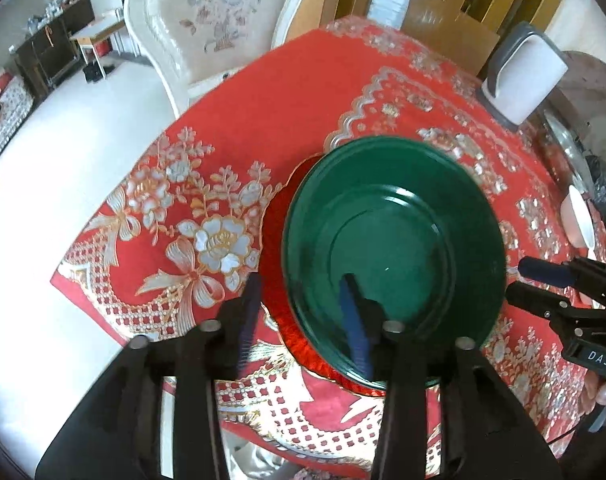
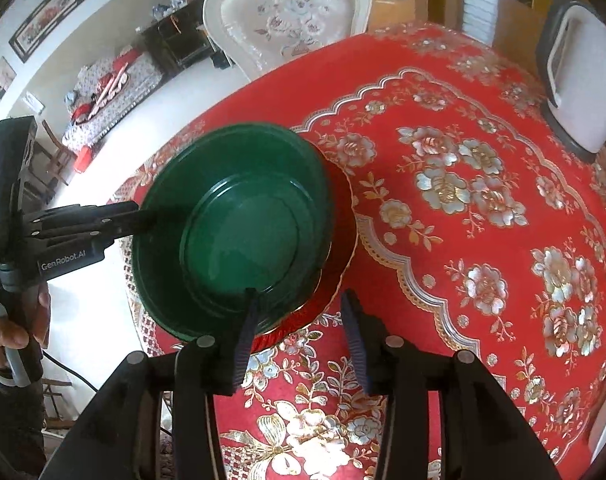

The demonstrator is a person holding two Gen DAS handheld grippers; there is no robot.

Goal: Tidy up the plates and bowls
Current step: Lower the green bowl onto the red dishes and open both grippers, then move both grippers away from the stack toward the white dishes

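A dark green bowl (image 1: 395, 248) sits on a red plate (image 1: 275, 280) with a wavy gold rim, on the red flowered tablecloth. The bowl (image 2: 239, 228) and the plate (image 2: 339, 248) also show in the right wrist view. My left gripper (image 1: 303, 300) is open and straddles the bowl's near rim, one finger inside the bowl and one outside over the plate. My right gripper (image 2: 299, 312) is open, with its left finger over the bowl's rim and its right finger over the cloth. In the left wrist view the right gripper (image 1: 531, 284) sits just right of the bowl.
A white bowl (image 1: 579, 216) stands at the table's right edge, next to a glass turntable (image 1: 563, 136). A white and grey box (image 1: 523, 76) stands at the far right of the table. A white upholstered chair (image 1: 215, 20) stands behind the table. The table edge drops to white floor on the left.
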